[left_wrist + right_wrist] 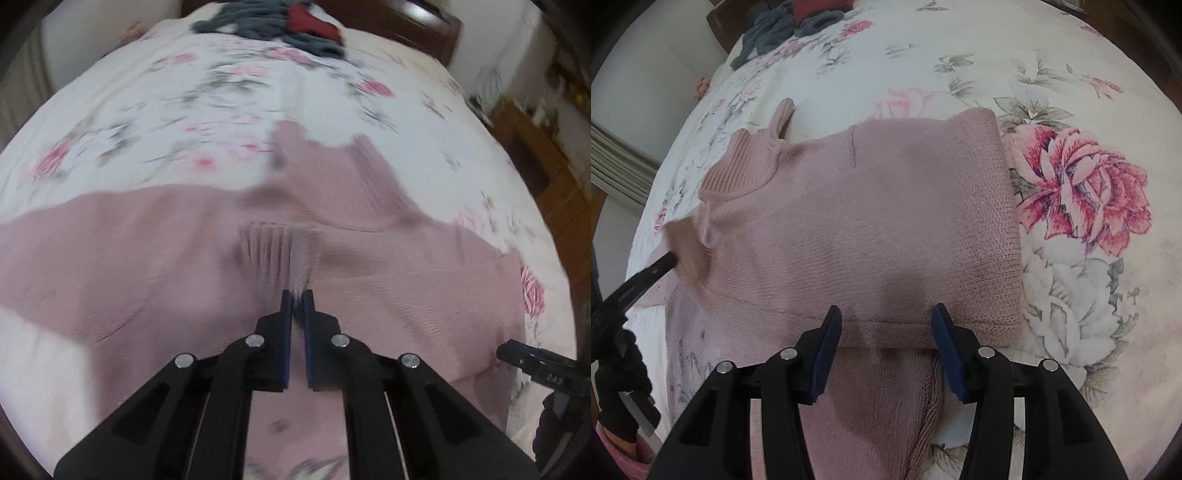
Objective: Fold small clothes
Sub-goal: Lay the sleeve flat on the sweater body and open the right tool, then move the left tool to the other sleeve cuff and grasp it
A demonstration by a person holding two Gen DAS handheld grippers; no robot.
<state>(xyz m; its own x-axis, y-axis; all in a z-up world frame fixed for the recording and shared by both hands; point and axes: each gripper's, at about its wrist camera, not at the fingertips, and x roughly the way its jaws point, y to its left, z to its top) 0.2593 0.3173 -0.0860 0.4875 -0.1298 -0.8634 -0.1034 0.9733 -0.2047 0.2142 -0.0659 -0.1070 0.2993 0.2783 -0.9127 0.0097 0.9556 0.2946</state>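
Observation:
A dusty-pink knitted sweater (871, 221) lies partly folded on the flowered bedspread (1071, 295), its high ribbed collar (738, 170) to the left. My left gripper (297, 297) is shut on a ribbed cuff (277, 251) of the sweater and holds it lifted over the body; this view is blurred. From the right wrist view that gripper (666, 260) comes in from the left edge with the cuff (687, 243) in its tips. My right gripper (886, 325) stands open just above the sweater's near folded edge, with nothing between its fingers. Its tip (517, 354) shows low on the right in the left wrist view.
A heap of grey and dark red clothes (790, 26) lies at the far end of the bed (258, 74). A dark wooden headboard (406, 26) stands behind it, and wooden furniture (532, 147) is off the bed's right side. A person's black-gloved hand (617, 387) is at lower left.

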